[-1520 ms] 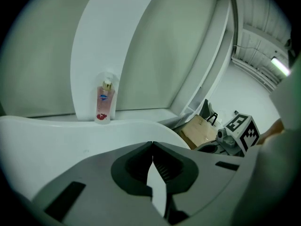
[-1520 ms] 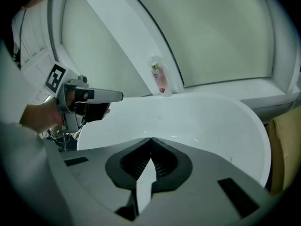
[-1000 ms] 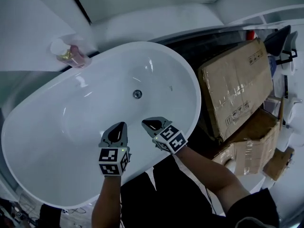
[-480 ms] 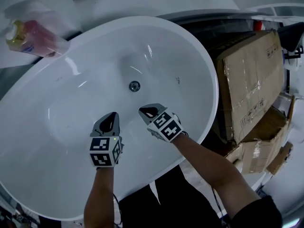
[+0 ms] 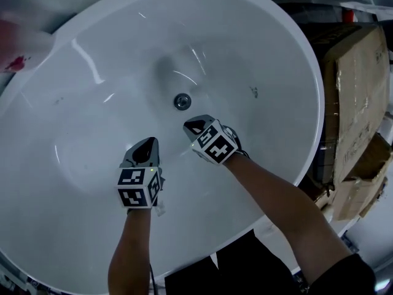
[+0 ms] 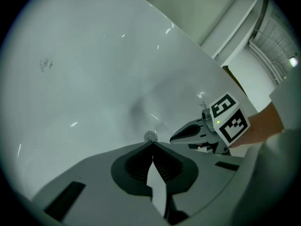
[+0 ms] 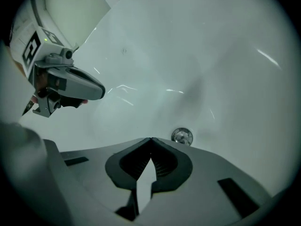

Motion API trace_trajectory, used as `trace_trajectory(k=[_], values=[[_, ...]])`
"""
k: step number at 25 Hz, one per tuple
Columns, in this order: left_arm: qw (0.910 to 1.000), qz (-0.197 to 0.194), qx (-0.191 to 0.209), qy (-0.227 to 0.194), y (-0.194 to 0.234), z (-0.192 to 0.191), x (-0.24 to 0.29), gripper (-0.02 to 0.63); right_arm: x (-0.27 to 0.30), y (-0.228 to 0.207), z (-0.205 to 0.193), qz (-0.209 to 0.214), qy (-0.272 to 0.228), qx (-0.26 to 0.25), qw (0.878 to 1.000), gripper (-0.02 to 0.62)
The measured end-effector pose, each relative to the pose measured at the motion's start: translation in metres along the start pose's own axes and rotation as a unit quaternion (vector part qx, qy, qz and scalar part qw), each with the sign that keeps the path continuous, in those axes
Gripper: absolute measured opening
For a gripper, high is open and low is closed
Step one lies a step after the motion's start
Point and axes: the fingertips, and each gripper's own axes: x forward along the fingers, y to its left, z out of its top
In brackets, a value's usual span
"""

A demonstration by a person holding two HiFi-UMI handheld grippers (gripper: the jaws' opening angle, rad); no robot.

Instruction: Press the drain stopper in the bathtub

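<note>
A round chrome drain stopper (image 5: 182, 101) sits in the floor of the white oval bathtub (image 5: 270, 54). My right gripper (image 5: 191, 125) is shut and empty, its tips a short way on the near side of the stopper. In the right gripper view the stopper (image 7: 182, 136) lies just beyond and right of the closed tips (image 7: 151, 139). My left gripper (image 5: 149, 144) is shut too, hovering inside the tub to the left and nearer me. From the left gripper view the stopper (image 6: 150, 136) shows right past the tips (image 6: 152, 142), with the right gripper (image 6: 181, 133) beside it.
Cardboard boxes (image 5: 359, 97) stand outside the tub on the right. A pink item in clear wrap (image 5: 15, 60) lies by the tub's far left rim. The tub's curved white walls rise on all sides of both grippers.
The head view has moved closer over the tub. Both grippers have moved forward toward the drain stopper, the right one leading. Both stay shut.
</note>
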Motion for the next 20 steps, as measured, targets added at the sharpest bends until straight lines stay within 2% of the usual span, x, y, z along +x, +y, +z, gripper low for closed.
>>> trace_trajectory(k=[3, 6, 12, 20], values=[[0.9998, 0.002, -0.015, 0.008, 0.013, -0.010, 0.016, 0.012, 0.021, -0.018, -0.008, -0.016, 0.006, 0.028, 0.999, 0.015], [0.9995, -0.004, -0.027, 0.014, 0.020, -0.017, 0.032, 0.012, 0.039, -0.031, -0.015, -0.030, 0.021, 0.017, 0.999, 0.015], [0.9996, -0.001, -0.008, 0.026, 0.036, -0.020, 0.066, 0.012, 0.062, -0.054, -0.022, -0.049, 0.048, -0.032, 0.997, 0.015], [0.9984, 0.006, 0.024, 0.051, 0.050, -0.034, 0.099, 0.012, 0.096, -0.080, -0.021, -0.073, 0.063, -0.049, 0.994, 0.015]])
